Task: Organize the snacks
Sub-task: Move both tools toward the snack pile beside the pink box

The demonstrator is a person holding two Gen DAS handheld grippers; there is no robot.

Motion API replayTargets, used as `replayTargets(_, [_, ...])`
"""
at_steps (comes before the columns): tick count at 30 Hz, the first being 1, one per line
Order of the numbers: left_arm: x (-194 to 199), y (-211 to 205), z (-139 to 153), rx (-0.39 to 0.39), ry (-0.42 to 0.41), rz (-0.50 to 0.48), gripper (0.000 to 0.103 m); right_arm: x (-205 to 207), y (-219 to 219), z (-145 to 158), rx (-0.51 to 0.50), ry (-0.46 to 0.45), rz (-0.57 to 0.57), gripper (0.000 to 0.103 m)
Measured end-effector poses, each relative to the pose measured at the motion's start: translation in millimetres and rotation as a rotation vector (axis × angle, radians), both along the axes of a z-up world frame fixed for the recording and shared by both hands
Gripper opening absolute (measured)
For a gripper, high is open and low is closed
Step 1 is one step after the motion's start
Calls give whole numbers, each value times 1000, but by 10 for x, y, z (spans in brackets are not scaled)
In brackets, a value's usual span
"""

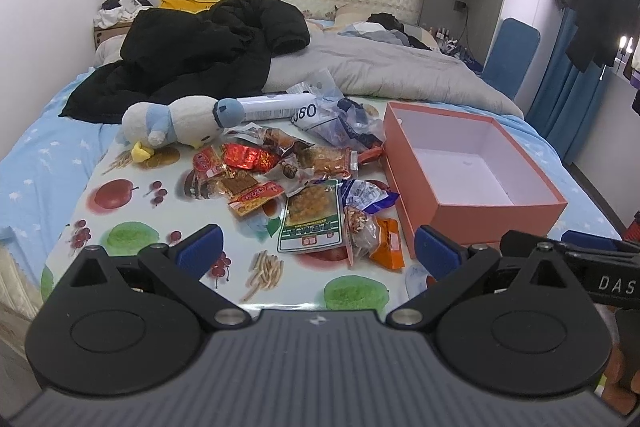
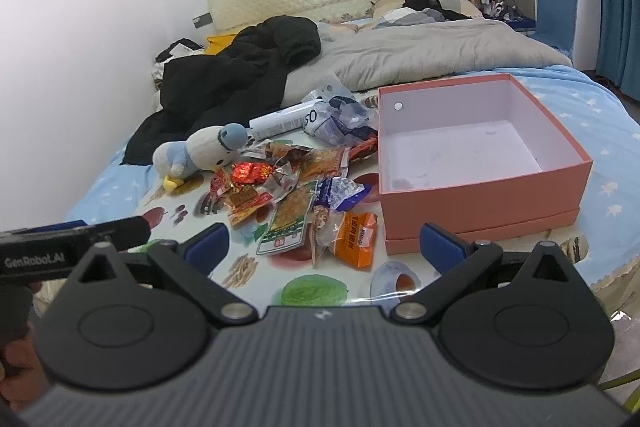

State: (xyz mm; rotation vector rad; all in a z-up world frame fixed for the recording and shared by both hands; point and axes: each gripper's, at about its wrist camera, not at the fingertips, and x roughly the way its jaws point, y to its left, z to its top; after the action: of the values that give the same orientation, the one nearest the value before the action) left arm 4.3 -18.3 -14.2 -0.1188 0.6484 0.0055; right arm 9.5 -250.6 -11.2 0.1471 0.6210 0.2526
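Observation:
A heap of several snack packets (image 1: 304,179) (image 2: 296,187) lies on a fruit-print cloth (image 1: 132,227) (image 2: 312,291) spread over the bed. In it are a green-framed packet (image 1: 312,219) (image 2: 286,223), an orange packet (image 1: 388,243) (image 2: 356,239) and a red foil one (image 1: 250,157) (image 2: 252,173). An open pink box (image 1: 496,215) (image 2: 484,203) with a white inside stands right of the heap, with nothing in it. My left gripper (image 1: 318,247) is open, low in front of the heap. My right gripper (image 2: 324,243) is also open, nearer the box.
A white and blue plush bird (image 1: 176,127) (image 2: 200,155) and a white tube (image 1: 272,107) (image 2: 280,123) lie behind the snacks. A black jacket (image 1: 192,55) (image 2: 236,67) and grey quilt (image 1: 384,67) (image 2: 432,47) cover the bed behind. The other gripper shows at each view's edge.

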Motion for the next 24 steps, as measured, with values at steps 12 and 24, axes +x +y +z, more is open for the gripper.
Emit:
replayTargets(12, [61, 60, -114, -34, 35, -5, 103, -29, 22, -169, -18, 18, -13, 103])
replayTargets(24, [194, 173, -334, -56, 85, 6, 103, -7, 43, -320, 9, 44, -4, 103])
